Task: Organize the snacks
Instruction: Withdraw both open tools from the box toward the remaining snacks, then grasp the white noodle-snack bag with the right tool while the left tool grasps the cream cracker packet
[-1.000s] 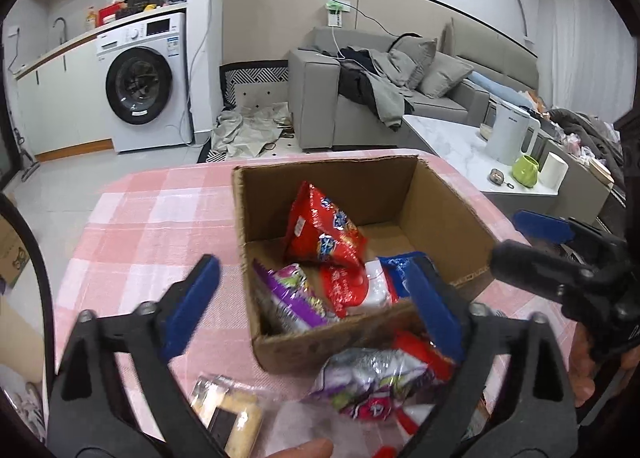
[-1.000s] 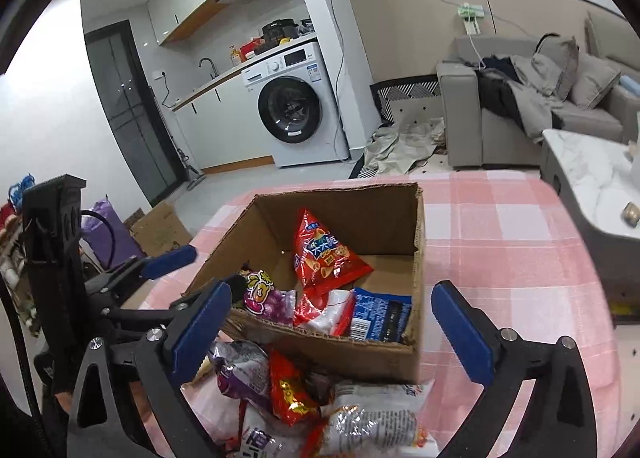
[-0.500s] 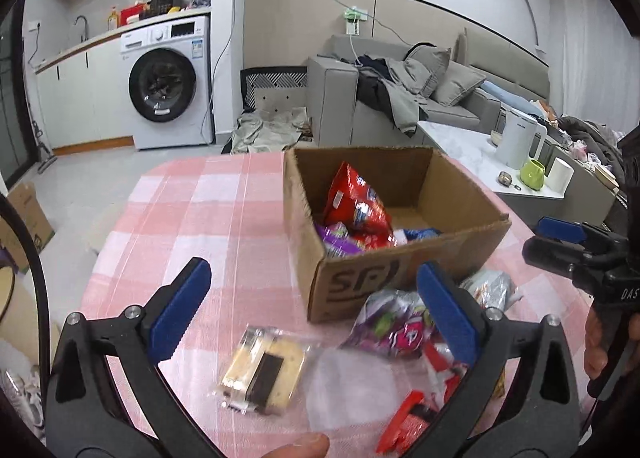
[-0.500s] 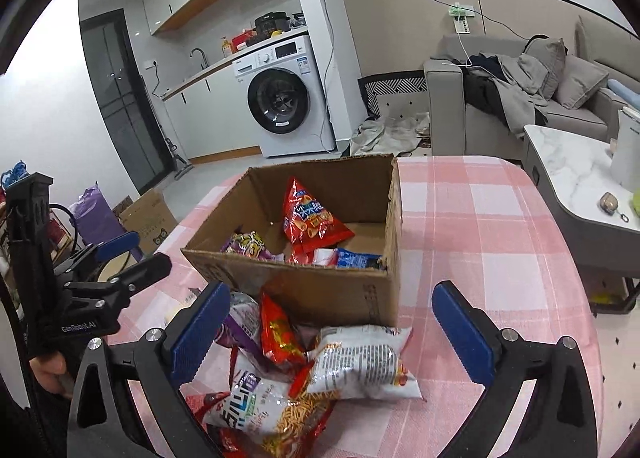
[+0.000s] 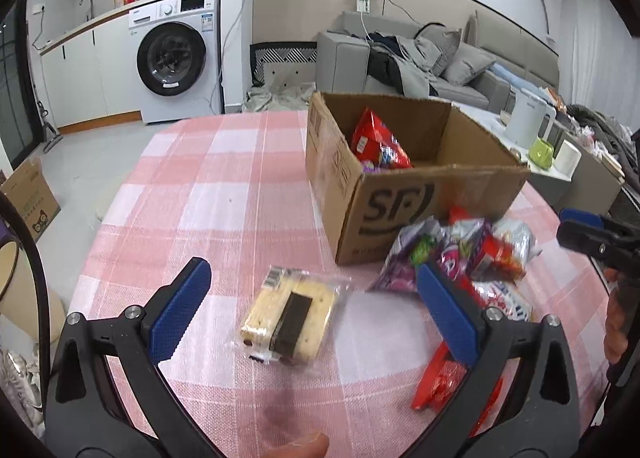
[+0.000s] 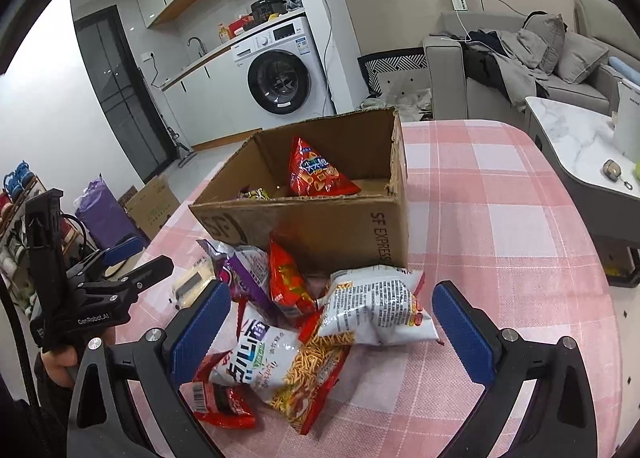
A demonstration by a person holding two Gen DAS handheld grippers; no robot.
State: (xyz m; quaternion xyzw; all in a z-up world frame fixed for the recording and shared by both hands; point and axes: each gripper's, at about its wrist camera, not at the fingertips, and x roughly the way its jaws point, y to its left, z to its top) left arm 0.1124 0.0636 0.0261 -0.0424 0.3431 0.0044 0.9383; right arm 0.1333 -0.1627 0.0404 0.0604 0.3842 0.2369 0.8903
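An open cardboard box (image 5: 404, 198) (image 6: 344, 226) stands on the pink checked tablecloth and holds a red snack bag (image 5: 378, 142) (image 6: 318, 172) among others. A pile of snack bags (image 6: 312, 322) (image 5: 464, 254) lies in front of the box. A clear-wrapped biscuit pack (image 5: 290, 314) lies apart to the left. My left gripper (image 5: 312, 310) is open and empty, its fingers either side of the biscuit pack, above it. My right gripper (image 6: 328, 326) is open and empty over the pile, above a white bag (image 6: 372, 306) and a noodle-snack bag (image 6: 288, 370).
The table edge (image 6: 592, 258) curves off on the right, with a marble side table (image 6: 576, 138) beyond. A washing machine (image 5: 176, 58), a sofa (image 5: 420, 58) and floor boxes (image 5: 28, 198) surround the table.
Both grippers have pulled back from over the box toward the near side of the table. The left one now frames the biscuit pack; the right one now frames the bag pile.
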